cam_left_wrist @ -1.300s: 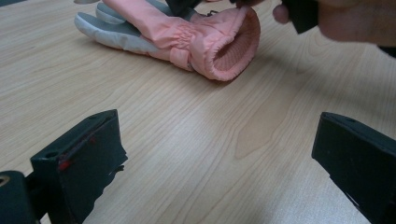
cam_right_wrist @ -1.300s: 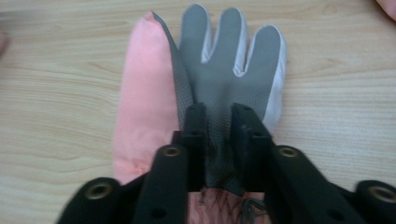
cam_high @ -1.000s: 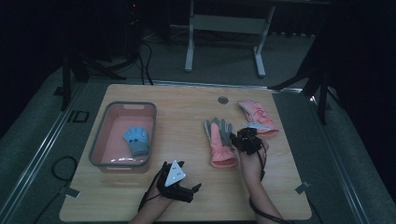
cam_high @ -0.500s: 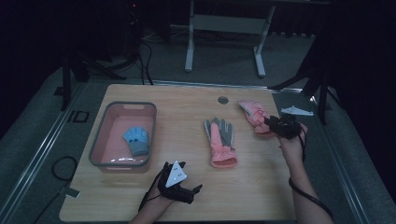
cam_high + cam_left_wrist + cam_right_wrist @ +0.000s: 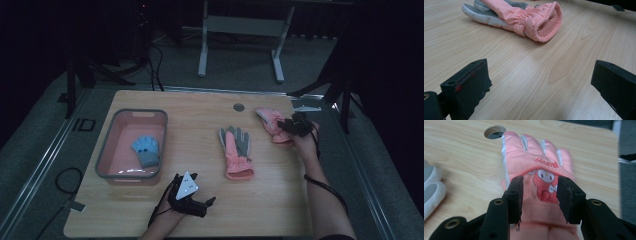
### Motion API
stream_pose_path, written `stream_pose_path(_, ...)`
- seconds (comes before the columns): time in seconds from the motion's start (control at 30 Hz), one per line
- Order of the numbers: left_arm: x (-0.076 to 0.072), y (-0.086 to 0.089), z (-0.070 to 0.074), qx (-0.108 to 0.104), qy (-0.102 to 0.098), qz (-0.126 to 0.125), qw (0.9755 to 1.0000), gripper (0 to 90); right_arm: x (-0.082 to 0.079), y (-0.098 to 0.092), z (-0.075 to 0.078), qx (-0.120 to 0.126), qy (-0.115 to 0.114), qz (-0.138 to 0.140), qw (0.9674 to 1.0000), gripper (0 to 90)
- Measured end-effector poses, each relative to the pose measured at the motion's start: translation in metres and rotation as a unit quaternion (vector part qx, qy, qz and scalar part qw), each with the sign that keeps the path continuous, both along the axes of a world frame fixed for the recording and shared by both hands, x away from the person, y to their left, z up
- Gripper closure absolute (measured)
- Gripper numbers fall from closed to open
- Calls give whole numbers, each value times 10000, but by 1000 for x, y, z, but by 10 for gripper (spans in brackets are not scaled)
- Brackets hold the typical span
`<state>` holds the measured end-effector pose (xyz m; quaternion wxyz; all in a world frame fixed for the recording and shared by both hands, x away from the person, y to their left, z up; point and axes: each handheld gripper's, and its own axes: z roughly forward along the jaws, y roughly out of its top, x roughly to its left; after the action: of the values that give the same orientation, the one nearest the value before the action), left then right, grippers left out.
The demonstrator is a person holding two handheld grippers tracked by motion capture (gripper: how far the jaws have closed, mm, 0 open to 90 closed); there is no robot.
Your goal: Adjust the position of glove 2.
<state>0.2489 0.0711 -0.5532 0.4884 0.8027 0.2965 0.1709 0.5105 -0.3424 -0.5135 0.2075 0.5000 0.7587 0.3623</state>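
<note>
On the left, a pink bin point(image 5: 104, 165) sits on the tabletop point(image 5: 200, 120) with a blue glove point(image 5: 146, 150) inside it. Just right of the bin, near the front edge, the left gripper point(image 5: 202, 202) rests low with its jaws spread wide and nothing between them. In the middle lies a pink and grey glove point(image 5: 235, 152), palm up. Far right, the right gripper point(image 5: 539, 192) is over a pink bunny glove point(image 5: 536, 167), next to a round hole point(image 5: 494, 131). Its jaws are partly open, one on each side of the bunny picture, and not pinching yet.

I think the step is to grab this glove. To do it well, push down so the jaws catch a fold of cloth, then squeeze, then lift.

A second ago the right gripper was at the middle glove. Now it has moved right to the bunny glove. The left gripper has stayed put.
</note>
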Motion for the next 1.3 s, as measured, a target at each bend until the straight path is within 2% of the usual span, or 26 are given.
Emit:
stream_pose_path(0.23, 1, 2, -1, -10, 49, 65, 10000, 21, 10, 7, -17, -119, 96, -29, 9999, 608)
stream_pose_path(0.27, 0, 2, -2, 10, 40, 66, 10000, 21, 10, 6, -19, -44, 96, -72, 9999, 707)
stream_pose_path(0.33, 0, 2, -2, 42, 48, 72, 10000, 21, 10, 6, -20, -19, 107, -99, 9999, 816)
stream_pose_path(0.43, 0, 2, -2, 29, 37, 70, 10000, 21, 7, 6, -20, 40, 128, -216, 9997, 885)
stream_pose_path(0.57, 0, 2, -1, 23, 29, 78, 10000, 21, 1, 10, -12, 130, 136, -464, 9987, 898)
stream_pose_path(0.63, 0, 2, -1, 39, 11, 99, 9999, 21, -4, 12, -4, 56, 150, -611, 9980, 898)
stream_pose_path(0.8, -1, 2, 1, 52, -44, 115, 9999, 21, -28, 8, 23, 135, 89, -1003, 9948, 897)
stream_pose_path(0.83, -1, 2, 2, 46, -52, 124, 9999, 21, -35, 7, 28, 146, 38, -1057, 9943, 897)
stream_pose_path(0.87, -1, 2, 2, 42, -60, 139, 9999, 21, -50, 8, 35, 91, -10, -1142, 9934, 898)
stream_pose_path(0.97, -1, 2, 2, 56, -101, 169, 9998, 21, -64, 9, 40, 64, -3, -1177, 9930, 898)
stream_pose_path(1.03, -1, 1, 2, 72, -107, 171, 9998, 21, -86, 11, 48, 59, -78, -1303, 9914, 898)
stream_pose_path(1.07, -1, 1, 2, 94, -104, 166, 9998, 21, -86, 11, 48, 59, -78, -1303, 9914, 898)
stream_pose_path(1.17, 0, -1, 3, 157, -147, 152, 9997, 21, -104, 13, 53, 131, -96, -1387, 9902, 897)
stream_pose_path(1.3, 0, -1, 4, 204, -202, 160, 9995, 21, -122, 18, 50, 219, -28, -1519, 9882, 897)
